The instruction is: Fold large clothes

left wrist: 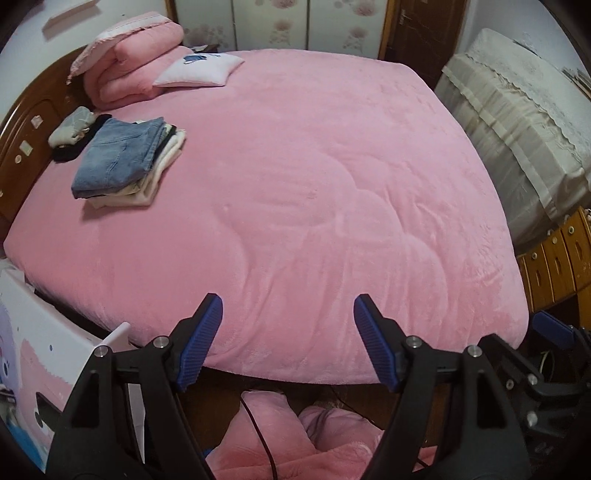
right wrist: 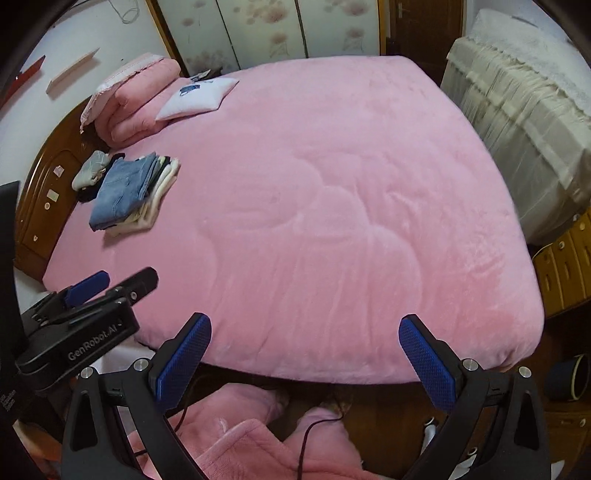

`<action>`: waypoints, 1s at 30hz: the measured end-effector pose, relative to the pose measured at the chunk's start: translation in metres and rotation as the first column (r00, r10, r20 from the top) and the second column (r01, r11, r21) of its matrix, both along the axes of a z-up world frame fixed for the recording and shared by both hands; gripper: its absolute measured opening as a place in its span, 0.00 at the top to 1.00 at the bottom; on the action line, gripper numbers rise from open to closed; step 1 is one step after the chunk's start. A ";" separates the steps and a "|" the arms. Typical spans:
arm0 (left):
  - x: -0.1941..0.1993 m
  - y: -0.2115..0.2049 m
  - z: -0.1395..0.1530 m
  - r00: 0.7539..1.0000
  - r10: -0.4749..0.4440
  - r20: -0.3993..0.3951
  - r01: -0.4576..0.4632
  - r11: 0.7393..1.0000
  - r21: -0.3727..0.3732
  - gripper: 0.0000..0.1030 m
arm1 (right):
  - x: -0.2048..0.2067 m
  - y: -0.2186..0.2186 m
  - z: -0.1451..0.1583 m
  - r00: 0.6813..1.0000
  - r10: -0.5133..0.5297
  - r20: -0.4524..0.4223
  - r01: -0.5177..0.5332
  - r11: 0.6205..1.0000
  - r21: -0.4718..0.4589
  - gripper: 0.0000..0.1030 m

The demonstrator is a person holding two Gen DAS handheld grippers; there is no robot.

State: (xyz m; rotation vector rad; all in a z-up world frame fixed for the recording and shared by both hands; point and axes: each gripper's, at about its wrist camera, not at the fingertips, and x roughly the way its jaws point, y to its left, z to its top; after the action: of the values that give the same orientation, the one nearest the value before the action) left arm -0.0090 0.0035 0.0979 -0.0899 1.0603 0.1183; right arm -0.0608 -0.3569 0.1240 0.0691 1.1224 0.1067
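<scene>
Folded blue denim jeans (left wrist: 118, 155) atop stack, long axis toward the wooden headboard (left wrist: 22, 122); left tool (left wrist: 288, 332) and right tool (right wrist: 304, 347) released, empty. Only the right view shows a dark round bin (right wrist: 569, 376).

This is a bedroom in a home: a wide bed (left wrist: 295, 177) under a pink plush cover fills most of both views, with a carved wooden headboard (left wrist: 26, 136) along its left edge. At the bed's far left corner lie a folded pink quilt (left wrist: 129, 70) and a small white pillow (left wrist: 199, 70), and near the headboard edge sits a stack of folded clothes (left wrist: 122, 162) topped with jeans. Flower-patterned wardrobe panels (left wrist: 277, 22) and a brown door (left wrist: 424, 26) stand beyond the far edge, while past the right edge stands what may be a sofa or chest under a lace-trimmed cloth (left wrist: 517, 122), beside wooden drawers (left wrist: 557, 262).
</scene>
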 end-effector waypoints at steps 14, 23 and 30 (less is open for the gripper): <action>-0.008 0.016 -0.033 0.999 0.048 -0.025 -0.048 0.999 0.005 0.31 | 0.017 -0.023 -0.057 0.998 -0.023 -0.057 0.024 0.999 0.025 0.01; -0.007 0.009 -0.034 0.999 0.032 -0.027 -0.032 0.999 0.019 0.31 | 0.017 -0.015 -0.067 1.000 0.005 -0.026 -0.005 1.000 -0.008 0.01; -0.011 0.010 -0.031 0.999 0.035 -0.011 -0.035 0.999 0.008 0.21 | 0.016 -0.009 -0.068 0.999 0.028 -0.019 -0.028 1.000 0.005 0.00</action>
State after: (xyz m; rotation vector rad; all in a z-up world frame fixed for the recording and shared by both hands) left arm -0.0195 0.0134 0.0670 -0.1010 1.0692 0.1545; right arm -0.0447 -0.3658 0.0563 0.0585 1.1424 0.1340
